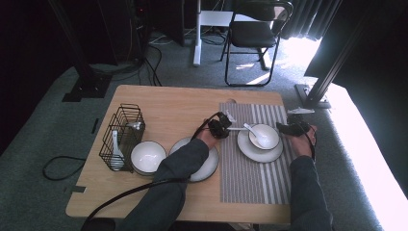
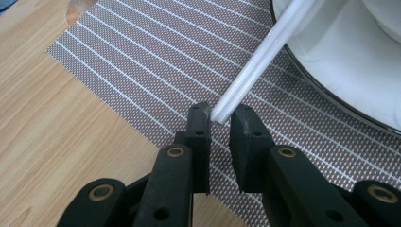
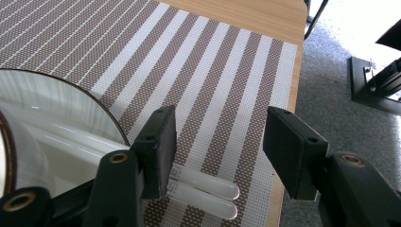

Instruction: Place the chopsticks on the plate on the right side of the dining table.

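My left claw (image 2: pixel 220 116) has the very tip of the white spoon (image 1: pixel 253 133) handle between its pads, narrowed right down on it; the spoon's head rests in the small bowl (image 1: pixel 265 136) that sits on the plate (image 1: pixel 250 150) on the striped placemat (image 1: pixel 250 183), toward the far right part of the counter (image 1: pixel 159 103). With so little of the handle in the pinch, I judge the main risk is the glazed tip squirting out sideways, or the spoon pivoting and levering the bowl across the plate. My right claw (image 3: pixel 217 142) stands wide open with nothing between the pads, just beside the plate's rim near the counter's right edge. If I nudge it inward, it could shove the plate and upset the bowl while the left one pulls.
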